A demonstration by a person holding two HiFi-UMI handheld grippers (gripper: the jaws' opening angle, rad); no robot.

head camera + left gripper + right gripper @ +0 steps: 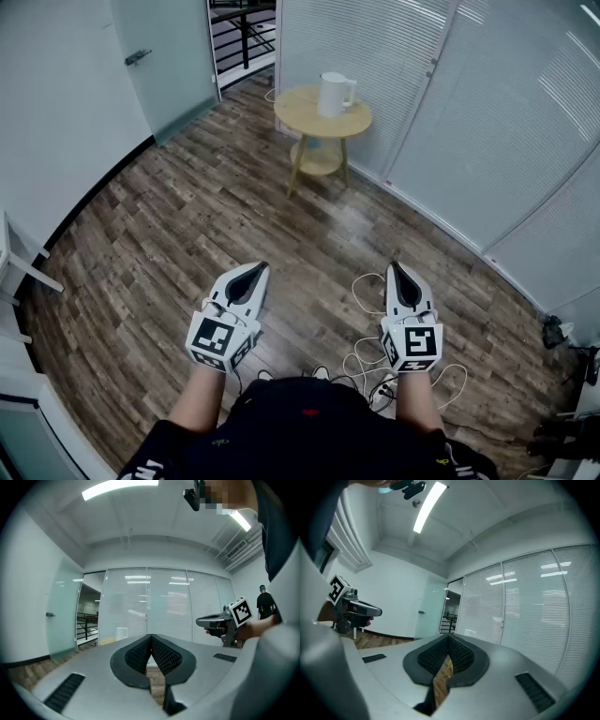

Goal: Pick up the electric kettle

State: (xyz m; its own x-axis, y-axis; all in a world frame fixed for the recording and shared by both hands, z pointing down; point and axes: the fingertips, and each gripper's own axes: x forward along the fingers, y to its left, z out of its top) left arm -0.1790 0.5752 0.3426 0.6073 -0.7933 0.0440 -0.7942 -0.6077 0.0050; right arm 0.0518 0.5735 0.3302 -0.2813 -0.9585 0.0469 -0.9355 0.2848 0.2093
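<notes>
- Dark wood-plank floor [169, 234] fills the room, with a frosted glass door [164, 56] at the upper left.
- Lower left of centre, the left hand-held gripper [259, 268] is held level, its jaws pressed together on nothing.
- Upper centre, the white electric kettle [332, 95] stands upright on a round pale wooden counter [298, 105], well apart from both grippers. Its handle faces the frame's right.
- Lower right of centre, the right hand-held gripper [393, 267] is likewise level, jaws fully together and empty.
- Loose white cables [361, 356] lie on the floor just beside it.
- The step in hand looks like the approach. It would go best by walking in clear of the cables and parting the right jaws well before the counter. Coming in level onto the handle, not the smooth body, should keep the kettle from being nudged along the counter.
</notes>
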